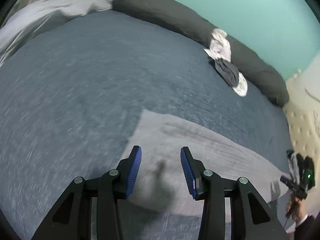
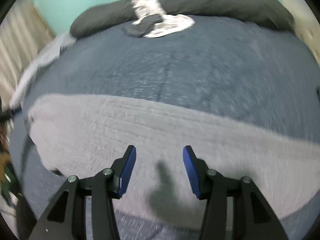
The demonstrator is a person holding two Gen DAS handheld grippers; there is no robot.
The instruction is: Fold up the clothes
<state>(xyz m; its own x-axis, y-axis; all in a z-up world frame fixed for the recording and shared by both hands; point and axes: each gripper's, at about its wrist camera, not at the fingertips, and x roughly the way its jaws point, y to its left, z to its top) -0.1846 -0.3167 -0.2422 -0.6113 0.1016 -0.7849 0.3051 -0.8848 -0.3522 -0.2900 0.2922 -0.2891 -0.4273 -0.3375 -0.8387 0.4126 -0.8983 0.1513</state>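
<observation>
A light grey ribbed garment [image 1: 200,150] lies flat in a long strip on the blue bedspread [image 1: 90,80]; it also shows in the right wrist view [image 2: 160,132]. My left gripper [image 1: 161,154] is open and empty, hovering over the garment's left end. My right gripper [image 2: 159,153] is open and empty, above the garment's middle. The right gripper also shows at the far right edge of the left wrist view [image 1: 298,176]. A small pile of white and dark clothes [image 1: 228,60] lies by the far pillow, also in the right wrist view [image 2: 160,24].
A long dark grey pillow [image 1: 190,20] runs along the bed's far edge against a teal wall [image 1: 240,0]. A pale grey sheet [image 1: 50,14] is bunched at the left. A cream tufted headboard [image 1: 304,120] stands at the right. The bedspread [image 2: 180,66] fills the middle.
</observation>
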